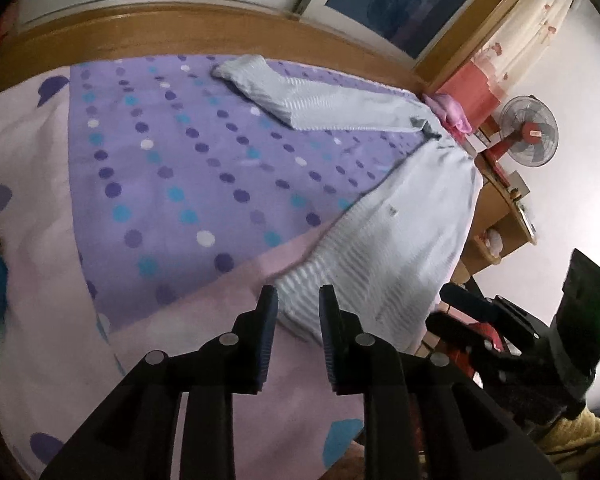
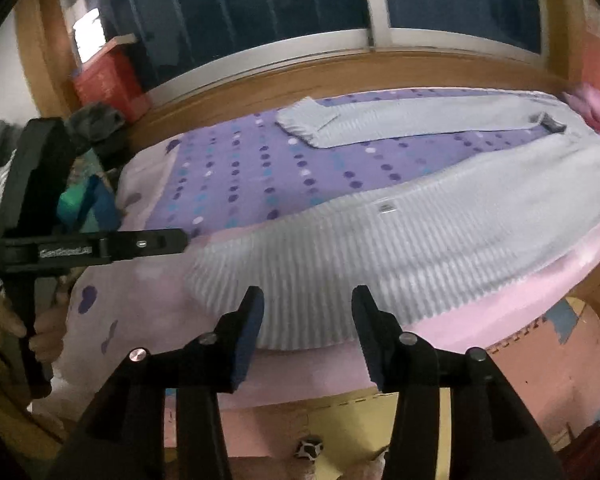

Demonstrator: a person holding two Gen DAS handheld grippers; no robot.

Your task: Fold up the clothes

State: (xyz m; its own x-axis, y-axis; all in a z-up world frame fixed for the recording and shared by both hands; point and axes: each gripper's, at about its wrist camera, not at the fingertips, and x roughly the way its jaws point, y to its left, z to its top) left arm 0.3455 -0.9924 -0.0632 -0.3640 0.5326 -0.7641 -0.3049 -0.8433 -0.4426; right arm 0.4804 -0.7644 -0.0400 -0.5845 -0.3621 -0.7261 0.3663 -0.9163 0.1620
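A pale blue ribbed sweater [image 2: 380, 236] lies flat on the bed, hem toward me, one long sleeve [image 2: 380, 120] stretched along the far side with its cuff folded back. It also shows in the left wrist view [image 1: 400, 232]. My left gripper [image 1: 298, 300] is open, its tips just above the hem's left corner. It appears from the side in the right wrist view [image 2: 172, 240]. My right gripper [image 2: 306, 300] is open and empty, hovering over the hem's middle. It is seen in the left wrist view at the right [image 1: 456, 300].
The bed has a purple dotted sheet [image 1: 180, 168] with a pink border [image 2: 140, 288]. A wooden sill [image 2: 300, 76] and window run behind it. A red box [image 2: 108, 76] and dark clothes [image 2: 96, 124] sit far left. A fan [image 1: 530, 132] stands on a side shelf.
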